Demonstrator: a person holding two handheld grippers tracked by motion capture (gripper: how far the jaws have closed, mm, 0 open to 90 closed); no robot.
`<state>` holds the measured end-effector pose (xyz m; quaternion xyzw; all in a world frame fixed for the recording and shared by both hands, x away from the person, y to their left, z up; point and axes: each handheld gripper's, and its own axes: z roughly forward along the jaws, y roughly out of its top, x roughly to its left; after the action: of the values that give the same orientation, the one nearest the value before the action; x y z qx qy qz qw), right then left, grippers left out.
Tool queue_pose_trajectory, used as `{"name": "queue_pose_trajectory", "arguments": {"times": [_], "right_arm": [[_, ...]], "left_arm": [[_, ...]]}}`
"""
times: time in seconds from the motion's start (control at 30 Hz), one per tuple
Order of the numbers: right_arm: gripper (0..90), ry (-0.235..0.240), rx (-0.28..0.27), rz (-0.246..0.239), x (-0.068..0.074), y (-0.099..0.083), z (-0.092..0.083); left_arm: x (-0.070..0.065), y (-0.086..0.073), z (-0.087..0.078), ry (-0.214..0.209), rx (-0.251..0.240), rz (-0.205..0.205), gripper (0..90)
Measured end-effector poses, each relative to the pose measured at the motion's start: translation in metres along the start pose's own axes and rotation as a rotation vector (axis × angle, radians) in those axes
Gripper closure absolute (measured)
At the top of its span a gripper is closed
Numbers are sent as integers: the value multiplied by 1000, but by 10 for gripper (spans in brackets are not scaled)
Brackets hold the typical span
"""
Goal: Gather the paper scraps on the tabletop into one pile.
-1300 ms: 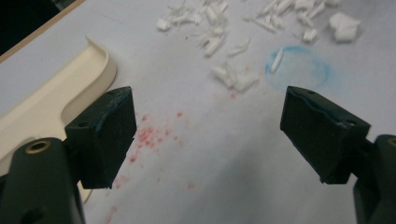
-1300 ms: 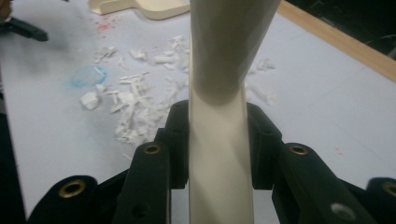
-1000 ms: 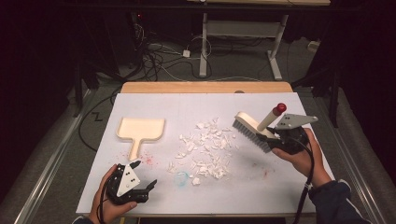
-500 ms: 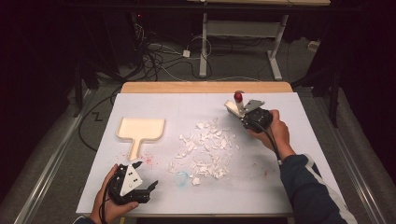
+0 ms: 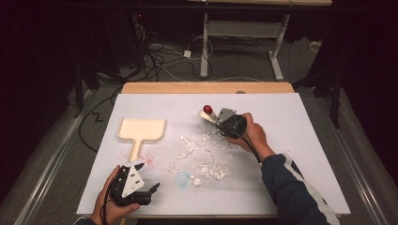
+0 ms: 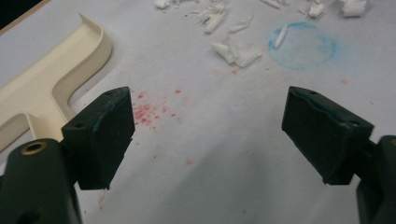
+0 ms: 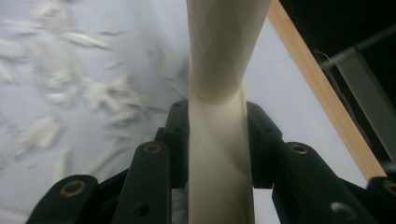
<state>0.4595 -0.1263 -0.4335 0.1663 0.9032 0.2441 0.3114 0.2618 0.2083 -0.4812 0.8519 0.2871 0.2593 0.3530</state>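
A cream brush with a red-tipped handle (image 5: 206, 112) is clamped in my right gripper (image 5: 218, 123) at the far edge of the pile of white scraps (image 5: 204, 154). In the right gripper view both jaws press on the cream handle (image 7: 219, 60) of my right gripper (image 7: 217, 135), with blurred scraps (image 7: 70, 84) to the left; the bristles are hidden. A cream dustpan (image 5: 141, 130) lies flat at the left. My left gripper (image 5: 151, 193) rests near the front left edge, open and empty. From my left gripper (image 6: 210, 135), the dustpan (image 6: 51, 79) is at upper left and scraps (image 6: 233, 46) ahead.
A white sheet (image 5: 305, 140) covers the table, with a wooden strip (image 5: 206, 87) along its far edge. A blue chalk ring (image 5: 183, 179) and red specks (image 5: 149, 161) mark the sheet near the left gripper. Cables and table legs lie on the dark floor beyond.
The right hand has carried the brush from the table's right side leftward and down to the far edge of the scrap pile. The left gripper has stayed put.
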Motion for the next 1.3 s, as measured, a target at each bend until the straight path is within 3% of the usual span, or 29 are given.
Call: {"name": "queue_pose_trajectory", "arguments": {"times": [0.03,0.1,0.27,0.47,0.53,0.6,0.77,0.9,1.1,1.3], "right_arm": [[680,0,0,0,0,0,0],[678,52,-29,-42,6,-2,-5],[678,119,-80,-124,22,-12,-22],[679,222,-180,-175,41,-28,-58],[679,234,-183,-187,43,-29,-63],[680,216,-187,-190,45,-30,-72],[680,190,-195,-159,34,-26,-83],[680,163,-187,-110,21,-17,-78],[680,115,-158,-57,6,1,-51],[680,86,-100,-84,9,22,-14]], "left_arm": [[0,0,0,0,-1,1,161],[0,0,0,0,1,6,161],[-1,0,0,-3,1,5,161],[-3,2,1,-6,6,10,161],[-3,2,1,-6,4,9,162],[-4,3,1,-5,3,12,161],[-4,4,1,-6,1,12,161],[-3,4,2,-8,1,13,161],[-2,4,2,-12,-3,8,161],[-1,2,2,-17,-3,9,161]]}}
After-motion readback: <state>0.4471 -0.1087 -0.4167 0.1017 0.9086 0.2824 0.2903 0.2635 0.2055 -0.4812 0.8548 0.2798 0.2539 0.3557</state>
